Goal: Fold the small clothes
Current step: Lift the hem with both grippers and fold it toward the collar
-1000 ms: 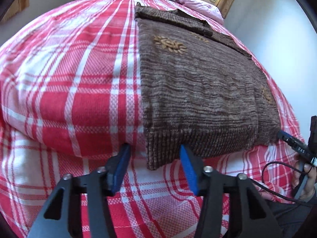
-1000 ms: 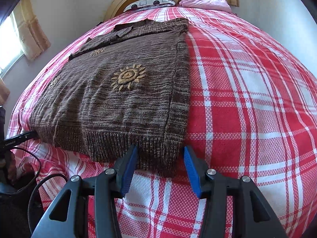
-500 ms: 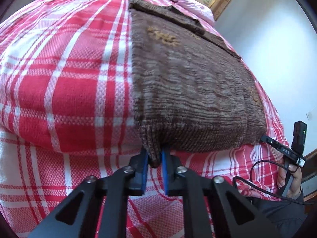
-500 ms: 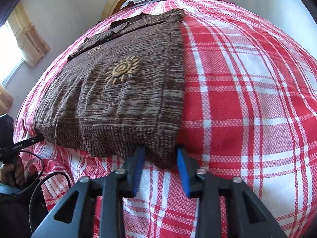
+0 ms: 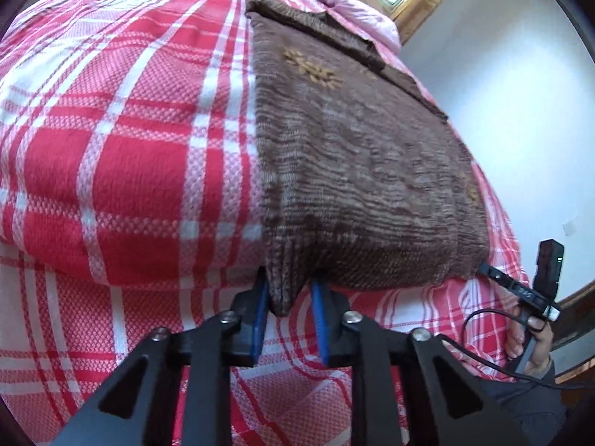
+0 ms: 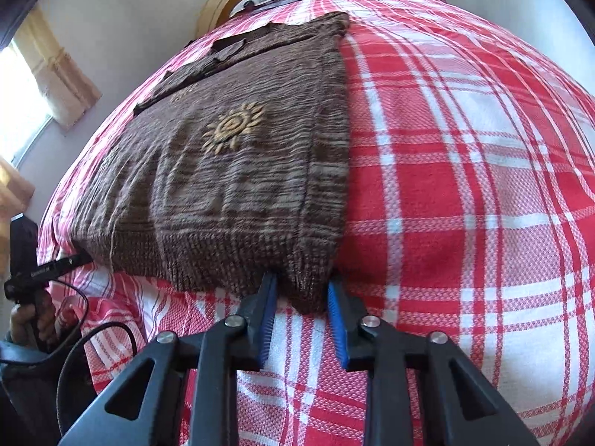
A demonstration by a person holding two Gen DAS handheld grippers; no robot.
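Item: brown knit sweater (image 6: 238, 171), sun motif — lies flat on a bed (image 6: 465, 186) under a red plaid cover, ribbed hem nearest. Left gripper (image 5: 288, 299): jaws narrow, astride one hem corner, pinch not clearly closed. Right gripper (image 6: 302, 297): jaws likewise, astride the other corner. Likely purpose — lifting the hem to fold it toward the collar.

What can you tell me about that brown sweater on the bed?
The sweater is a brown, streaky knit with tan sun motifs and a ribbed hem. It lies flat on the red-and-white checked bedspread, sleeves folded across its far end. The left gripper straddles one near hem corner, the right gripper the other; neither looks fully clamped.
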